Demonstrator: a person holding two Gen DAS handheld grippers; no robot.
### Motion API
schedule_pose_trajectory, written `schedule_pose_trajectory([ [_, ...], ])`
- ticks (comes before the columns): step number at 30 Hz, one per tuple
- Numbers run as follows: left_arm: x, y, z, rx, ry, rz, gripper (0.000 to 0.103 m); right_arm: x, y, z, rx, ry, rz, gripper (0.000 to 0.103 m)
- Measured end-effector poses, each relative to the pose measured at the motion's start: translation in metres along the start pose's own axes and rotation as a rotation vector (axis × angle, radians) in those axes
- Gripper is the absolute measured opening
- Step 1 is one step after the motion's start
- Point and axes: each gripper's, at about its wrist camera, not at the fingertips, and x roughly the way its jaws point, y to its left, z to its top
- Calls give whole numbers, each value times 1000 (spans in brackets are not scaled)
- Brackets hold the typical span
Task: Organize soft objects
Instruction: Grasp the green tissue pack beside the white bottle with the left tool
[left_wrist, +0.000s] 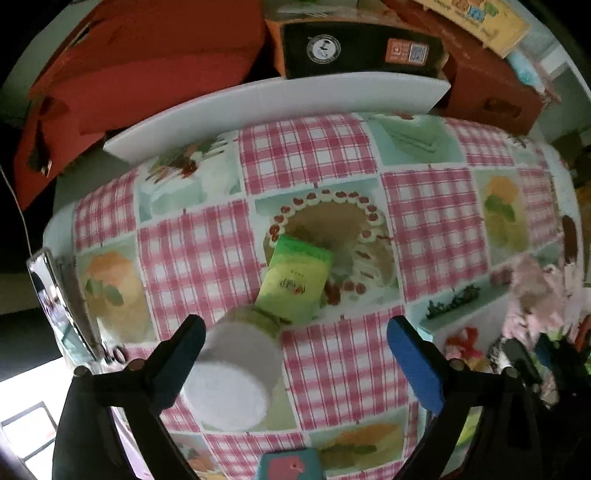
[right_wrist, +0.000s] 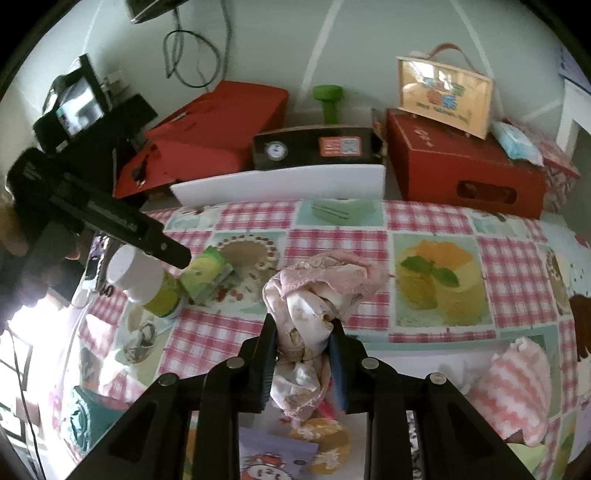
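Jaws of the right gripper (right_wrist: 301, 354) pinch the limp, light pink cloth bundle (right_wrist: 314, 295) mid-worktop, likely to sag; left gripper (left_wrist: 295, 354) gapes wide, empty.

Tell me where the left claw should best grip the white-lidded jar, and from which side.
Probably the white lid, from straight above. The jar stands upright on the table, so its round lid faces up, and the open left claw looks wide enough to span it. The green packet crowds one side lower down.
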Motion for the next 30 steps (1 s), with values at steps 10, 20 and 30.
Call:
schedule_pose_trajectory([
  [10, 39, -20, 26, 29, 72, 74, 81, -3, -16, 1, 36, -10, 13, 28],
  [20, 76, -9, 38, -8, 118, 105, 55, -2, -20, 0, 48, -7, 18, 28],
  [30, 56, -23, 28, 20, 57, 108, 53, -3, -21, 0, 57, -2, 18, 28],
])
